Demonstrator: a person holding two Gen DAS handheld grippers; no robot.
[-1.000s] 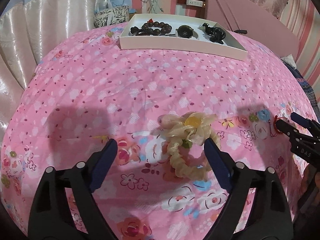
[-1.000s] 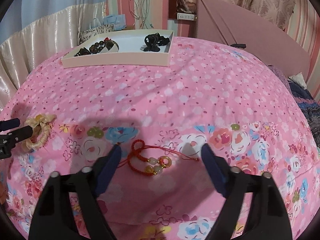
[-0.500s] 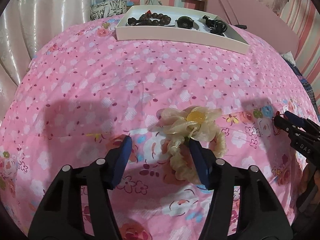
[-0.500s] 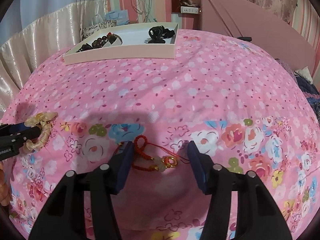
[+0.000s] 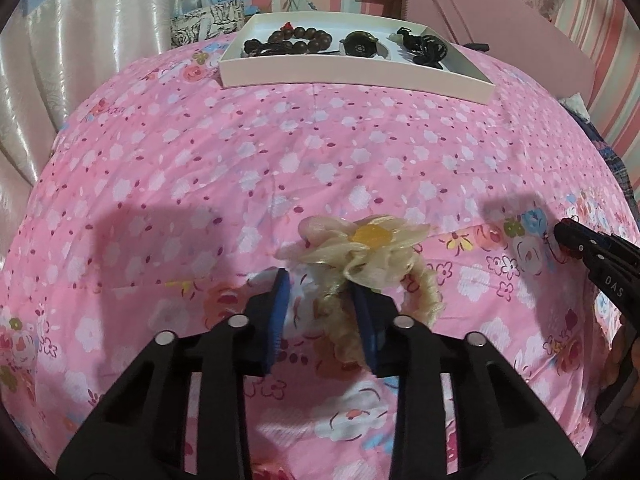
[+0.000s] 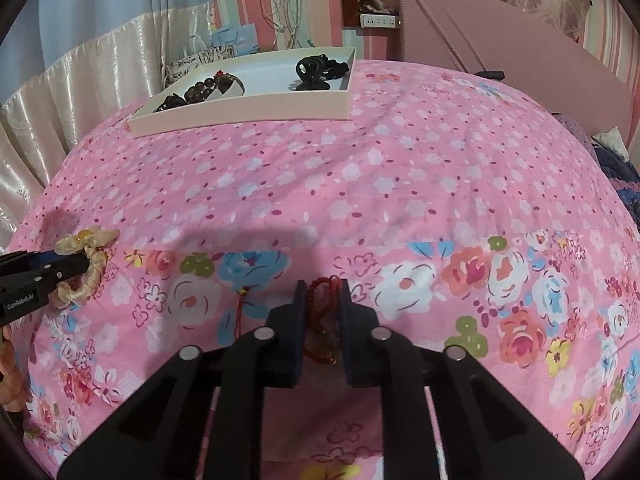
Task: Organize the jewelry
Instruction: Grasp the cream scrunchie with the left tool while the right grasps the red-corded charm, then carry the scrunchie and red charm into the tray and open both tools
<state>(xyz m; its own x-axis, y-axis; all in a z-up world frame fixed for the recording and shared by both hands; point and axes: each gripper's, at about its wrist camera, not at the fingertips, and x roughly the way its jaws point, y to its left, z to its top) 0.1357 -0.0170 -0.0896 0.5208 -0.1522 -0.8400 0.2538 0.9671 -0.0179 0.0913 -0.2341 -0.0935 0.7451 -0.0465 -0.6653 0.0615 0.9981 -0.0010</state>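
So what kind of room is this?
Probably a bedroom: a pink flowered bedspread covers what looks like a bed, shiny curtains hang behind it, and a padded pink headboard stands at the far end.

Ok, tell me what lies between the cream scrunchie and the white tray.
Only bare pink floral bedspread lies between the cream scrunchie and the white tray. The left wrist view shows it best.

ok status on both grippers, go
Left gripper closing around cream scrunchie. Right gripper closing around red cord bracelet. Both items on the bedspread; tray far side, path unobstructed.
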